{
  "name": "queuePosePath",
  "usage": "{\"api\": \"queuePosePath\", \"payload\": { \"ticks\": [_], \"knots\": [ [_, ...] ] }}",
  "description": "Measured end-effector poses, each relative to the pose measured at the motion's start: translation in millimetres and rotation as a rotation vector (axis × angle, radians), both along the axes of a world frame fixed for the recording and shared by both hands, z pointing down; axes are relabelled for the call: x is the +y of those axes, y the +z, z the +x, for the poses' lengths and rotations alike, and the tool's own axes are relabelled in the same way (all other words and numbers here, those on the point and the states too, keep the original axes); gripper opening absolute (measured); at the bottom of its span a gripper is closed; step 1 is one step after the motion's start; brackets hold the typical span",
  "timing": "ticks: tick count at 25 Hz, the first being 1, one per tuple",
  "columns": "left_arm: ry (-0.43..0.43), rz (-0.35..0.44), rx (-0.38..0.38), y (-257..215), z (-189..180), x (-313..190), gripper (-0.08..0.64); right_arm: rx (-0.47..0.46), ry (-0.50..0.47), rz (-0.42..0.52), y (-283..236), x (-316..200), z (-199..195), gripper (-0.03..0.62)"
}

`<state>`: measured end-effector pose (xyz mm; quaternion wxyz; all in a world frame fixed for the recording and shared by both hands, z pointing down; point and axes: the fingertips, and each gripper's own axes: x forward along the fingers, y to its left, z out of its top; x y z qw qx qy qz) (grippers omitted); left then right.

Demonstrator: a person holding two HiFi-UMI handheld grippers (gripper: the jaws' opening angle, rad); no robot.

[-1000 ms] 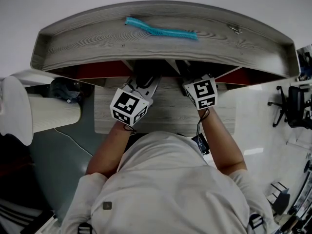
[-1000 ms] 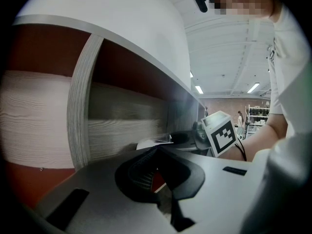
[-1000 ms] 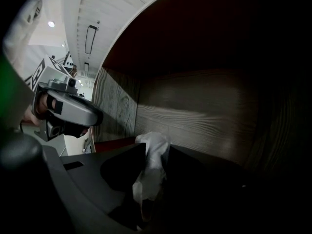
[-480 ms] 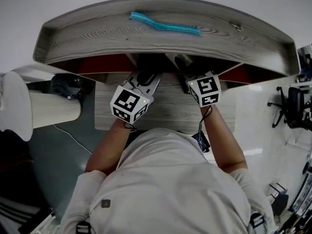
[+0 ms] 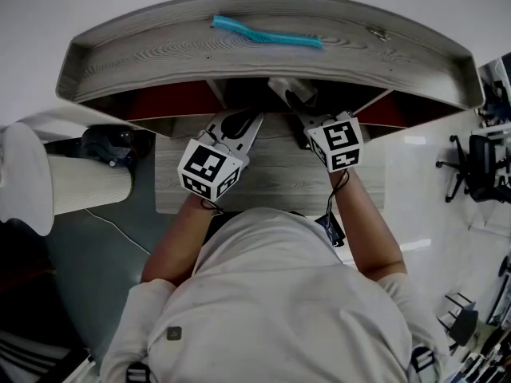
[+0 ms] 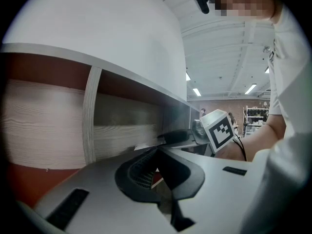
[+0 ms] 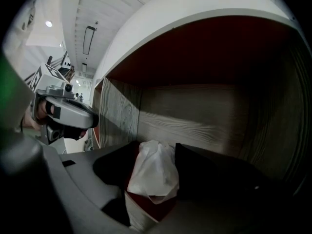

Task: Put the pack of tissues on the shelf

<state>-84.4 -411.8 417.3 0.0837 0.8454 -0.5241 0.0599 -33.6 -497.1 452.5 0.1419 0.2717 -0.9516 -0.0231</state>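
The pack of tissues [image 7: 152, 172], white plastic over a red base, stands in a shelf compartment [image 7: 204, 116] with wood-grain walls and a dark red ceiling. My right gripper [image 7: 156, 150] reaches into that compartment. Its jaws have just been opening and now stand wide on either side of the pack, not pressing it. From the head view both grippers point under the shelf's top board [image 5: 263, 54], the right gripper [image 5: 297, 102] beside the left gripper [image 5: 235, 122]. In the left gripper view the left gripper [image 6: 157, 152] has its jaws together with nothing held.
A turquoise strip [image 5: 267, 35] lies on the shelf's top. A wooden desk surface [image 5: 271, 183] lies below the hands. A vertical divider [image 6: 90, 116] splits the shelf. A white cylinder [image 5: 76, 186] is at the left and a black chair [image 5: 483, 166] at the right.
The right gripper's jaws show wider apart under the shelf's edge than before. Both hands have stayed almost where they were.
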Motion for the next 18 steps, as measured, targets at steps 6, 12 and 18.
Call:
{"api": "queuePosePath", "payload": {
  "ticks": [6, 12, 18],
  "knots": [
    [0.006, 0.008, 0.002, -2.5, -2.9, 11.4, 0.015, 0.000, 0.028, 0.009, -2.5, 6.5, 6.9, 0.262],
    [0.018, 0.019, 0.014, -8.9, -8.8, 25.7, 0.016, -0.001, 0.052, 0.021, -11.5, 17.8, 9.2, 0.262],
    [0.049, 0.033, 0.003, -15.6, -19.3, 41.4, 0.017, -0.001, 0.092, 0.026, -20.6, 33.1, 6.9, 0.262]
  ]
}}
